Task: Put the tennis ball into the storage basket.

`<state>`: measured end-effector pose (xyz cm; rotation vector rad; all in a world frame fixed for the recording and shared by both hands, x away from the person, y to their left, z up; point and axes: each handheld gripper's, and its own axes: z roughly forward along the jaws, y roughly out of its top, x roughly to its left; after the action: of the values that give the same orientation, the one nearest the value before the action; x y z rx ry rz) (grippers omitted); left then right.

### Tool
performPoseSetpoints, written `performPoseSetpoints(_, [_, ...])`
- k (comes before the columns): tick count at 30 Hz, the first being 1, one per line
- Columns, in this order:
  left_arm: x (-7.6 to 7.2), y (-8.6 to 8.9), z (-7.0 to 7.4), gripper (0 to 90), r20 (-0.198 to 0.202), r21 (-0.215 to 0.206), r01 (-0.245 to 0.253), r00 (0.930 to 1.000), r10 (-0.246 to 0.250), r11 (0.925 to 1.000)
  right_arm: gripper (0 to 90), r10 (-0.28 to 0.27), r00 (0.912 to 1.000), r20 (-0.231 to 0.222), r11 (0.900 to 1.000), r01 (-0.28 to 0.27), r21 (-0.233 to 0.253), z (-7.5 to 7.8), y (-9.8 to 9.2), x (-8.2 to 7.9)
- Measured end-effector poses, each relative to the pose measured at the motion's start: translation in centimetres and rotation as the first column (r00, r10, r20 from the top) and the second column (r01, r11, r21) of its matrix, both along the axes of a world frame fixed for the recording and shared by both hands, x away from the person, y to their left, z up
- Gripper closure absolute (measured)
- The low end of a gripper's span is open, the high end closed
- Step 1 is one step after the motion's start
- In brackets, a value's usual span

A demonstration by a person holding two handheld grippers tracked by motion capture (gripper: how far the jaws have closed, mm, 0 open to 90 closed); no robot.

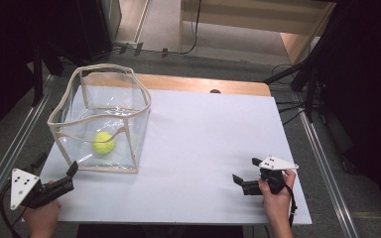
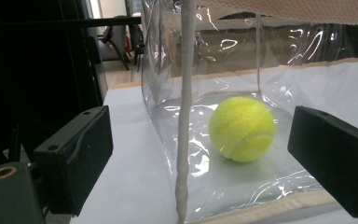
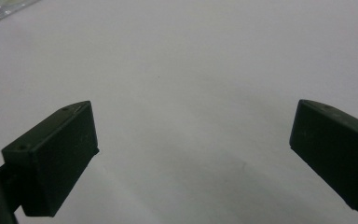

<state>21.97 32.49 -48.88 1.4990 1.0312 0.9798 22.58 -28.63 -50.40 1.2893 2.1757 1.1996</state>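
Yellow tennis ball (image 2: 242, 129) sits inside clear plastic bin (image 1: 129, 106), just ahead of wide-open left gripper (image 1: 55, 179). Right gripper (image 1: 248, 174), also wide, faces bare white table (image 1: 203, 144).

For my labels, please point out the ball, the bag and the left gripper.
ball (image 2: 241, 129), left gripper view, its yellow middle
bag (image 1: 101, 68), high view, its far rim
left gripper (image 1: 72, 176), high view, between its jaws
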Motion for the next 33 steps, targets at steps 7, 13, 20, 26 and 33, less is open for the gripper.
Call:
performPoseSetpoints(7, [0.0, 0.0, 0.0, 6.9, 0.001, 0.001, 0.0, 1.0, 0.0, 1.0, 0.0, -0.034, 0.9992, 0.02, 0.999, 0.033, 0.011, -0.3, -1.3, -0.9])
performPoseSetpoints(13, [0.0, 0.0, 0.0, 6.9, 0.001, 0.002, 0.0, 1.0, 0.0, 1.0, 0.0, -0.061, 0.9978, 0.026, 0.998, 0.06, 0.037, -0.6, -2.3, -1.6])
performPoseSetpoints(20, [0.0, 0.0, 0.0, 6.9, 0.0, 0.001, 0.002, 1.0, -0.002, 1.0, 0.0, -0.1, 0.9939, 0.047, 0.993, 0.097, 0.066, -0.7, -3.3, -2.3])
performPoseSetpoints(26, [0.0, 0.0, 0.0, 6.9, 0.001, 0.002, 0.003, 1.0, -0.003, 1.0, 0.0, -0.129, 0.9893, 0.068, 0.989, 0.123, 0.083, -0.6, -4.4, -2.8])
performPoseSetpoints(33, [0.0, 0.1, 0.0, 6.9, 0.002, -0.004, 0.003, 1.0, -0.003, 1.0, 0.0, -0.187, 0.977, 0.103, 0.977, 0.174, 0.126, -0.2, -6.2, -3.8])
